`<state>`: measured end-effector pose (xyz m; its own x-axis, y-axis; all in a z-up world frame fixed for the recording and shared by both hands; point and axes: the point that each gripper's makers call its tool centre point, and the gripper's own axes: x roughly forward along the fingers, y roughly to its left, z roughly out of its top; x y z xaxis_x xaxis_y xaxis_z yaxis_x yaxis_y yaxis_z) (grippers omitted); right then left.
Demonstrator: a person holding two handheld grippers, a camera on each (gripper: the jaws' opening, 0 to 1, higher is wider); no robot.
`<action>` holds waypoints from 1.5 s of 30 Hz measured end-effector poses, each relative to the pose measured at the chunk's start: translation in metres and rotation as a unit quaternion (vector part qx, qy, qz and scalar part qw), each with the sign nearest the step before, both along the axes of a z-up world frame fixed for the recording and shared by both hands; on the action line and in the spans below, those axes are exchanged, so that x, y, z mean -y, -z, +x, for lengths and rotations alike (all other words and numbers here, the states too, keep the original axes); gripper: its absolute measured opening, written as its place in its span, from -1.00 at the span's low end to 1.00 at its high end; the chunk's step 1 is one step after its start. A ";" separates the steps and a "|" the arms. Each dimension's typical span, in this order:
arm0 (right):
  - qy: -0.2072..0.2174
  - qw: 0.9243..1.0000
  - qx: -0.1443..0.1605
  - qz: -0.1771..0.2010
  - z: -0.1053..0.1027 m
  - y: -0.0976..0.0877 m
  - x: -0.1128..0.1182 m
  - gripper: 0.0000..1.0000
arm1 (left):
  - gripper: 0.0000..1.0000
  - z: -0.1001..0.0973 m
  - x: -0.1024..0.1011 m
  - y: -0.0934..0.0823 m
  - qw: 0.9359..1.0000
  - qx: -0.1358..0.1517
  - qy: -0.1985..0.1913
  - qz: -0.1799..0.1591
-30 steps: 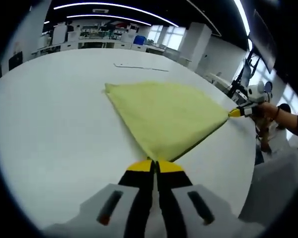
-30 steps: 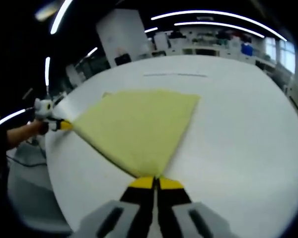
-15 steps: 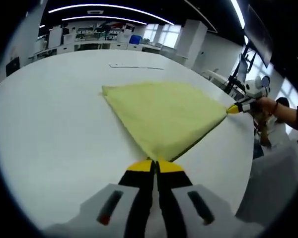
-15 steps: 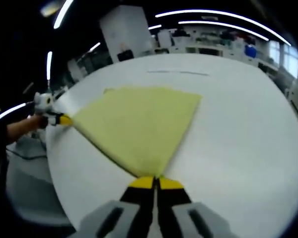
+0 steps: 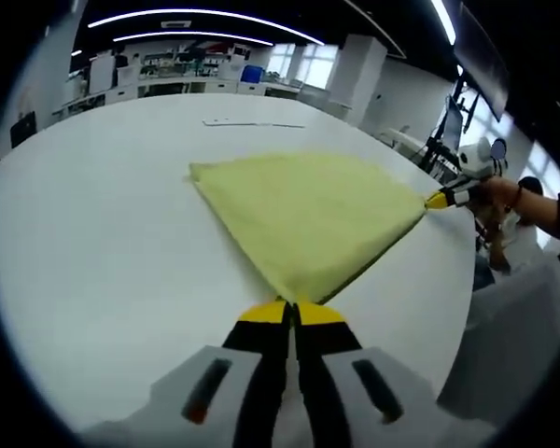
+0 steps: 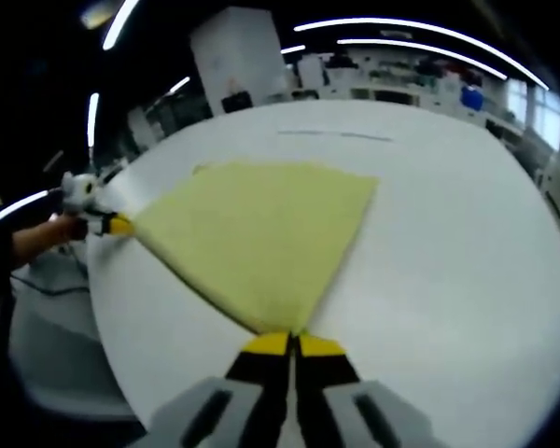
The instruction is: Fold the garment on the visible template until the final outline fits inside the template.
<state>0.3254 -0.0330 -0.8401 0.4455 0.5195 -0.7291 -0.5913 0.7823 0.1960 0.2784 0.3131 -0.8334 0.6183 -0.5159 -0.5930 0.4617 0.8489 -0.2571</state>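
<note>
A yellow-green garment point(image 5: 308, 215) lies spread flat on the white table point(image 5: 103, 243), folded to a roughly four-cornered shape. My left gripper point(image 5: 292, 313) is shut on its near corner in the left gripper view. The right gripper point(image 5: 439, 199) comes in from the right there, pinching the far right corner. In the right gripper view the garment point(image 6: 261, 229) fans out ahead of my right gripper point(image 6: 292, 343), which is shut on its near corner. The left gripper point(image 6: 119, 224) holds the left corner. A thin dark template line point(image 5: 252, 124) runs across the table beyond the garment, also seen as the template line point(image 6: 334, 135).
The round table's edge point(image 5: 453, 308) curves close on the right of the left gripper view. A person's hand point(image 5: 504, 196) holds the other gripper there. Benches and shelves point(image 5: 196, 75) stand beyond the table. Bare tabletop point(image 6: 467, 243) stretches right of the garment.
The garment stays held at both corners. The views have shifted slightly; the cloth looks a little flatter and tauter between the two grippers.
</note>
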 end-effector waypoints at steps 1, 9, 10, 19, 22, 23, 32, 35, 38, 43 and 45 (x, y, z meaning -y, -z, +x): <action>0.001 1.000 -0.001 0.001 0.000 0.000 0.000 -1.00 | -1.00 -0.001 0.000 0.000 1.000 0.000 -0.001 0.001; -0.002 1.000 0.002 0.000 -0.008 -0.001 0.001 -1.00 | -1.00 -0.004 0.001 -0.001 1.000 0.003 0.007 0.012; -0.001 1.000 0.003 0.000 -0.008 -0.001 0.001 -1.00 | -1.00 -0.005 0.002 -0.002 1.000 0.003 0.009 0.014; 0.004 1.000 0.000 0.005 -0.014 0.000 0.002 -1.00 | -1.00 -0.010 0.001 -0.001 1.000 0.003 0.010 0.017; 0.004 1.000 0.000 0.005 -0.015 0.000 0.002 -1.00 | -1.00 -0.013 0.001 -0.001 1.000 0.002 0.010 0.016; 0.004 1.000 0.000 0.005 -0.015 0.000 0.002 -1.00 | -1.00 -0.013 0.001 -0.001 1.000 0.002 0.009 0.016; 0.004 1.000 0.001 0.002 -0.018 0.000 0.002 -1.00 | -1.00 -0.018 0.002 -0.001 1.000 0.001 0.009 0.016; 0.005 1.000 0.001 0.003 -0.019 0.000 0.003 -1.00 | -1.00 -0.019 0.001 -0.001 1.000 0.000 0.009 0.017; 0.005 1.000 0.001 0.003 -0.019 0.000 0.003 -1.00 | -1.00 -0.019 0.002 -0.001 1.000 0.000 0.009 0.017; 0.002 1.000 0.002 0.000 -0.020 0.000 0.004 -1.00 | -1.00 -0.021 0.001 -0.001 1.000 0.000 0.012 0.019; 0.003 1.000 0.002 0.000 -0.019 0.001 0.004 -1.00 | -1.00 -0.021 0.001 0.000 1.000 0.000 0.013 0.019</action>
<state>0.3059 -0.0370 -0.8407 0.4514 0.5169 -0.7274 -0.5869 0.7860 0.1943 0.2576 0.3119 -0.8334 0.6049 -0.5085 -0.6128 0.4831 0.8461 -0.2253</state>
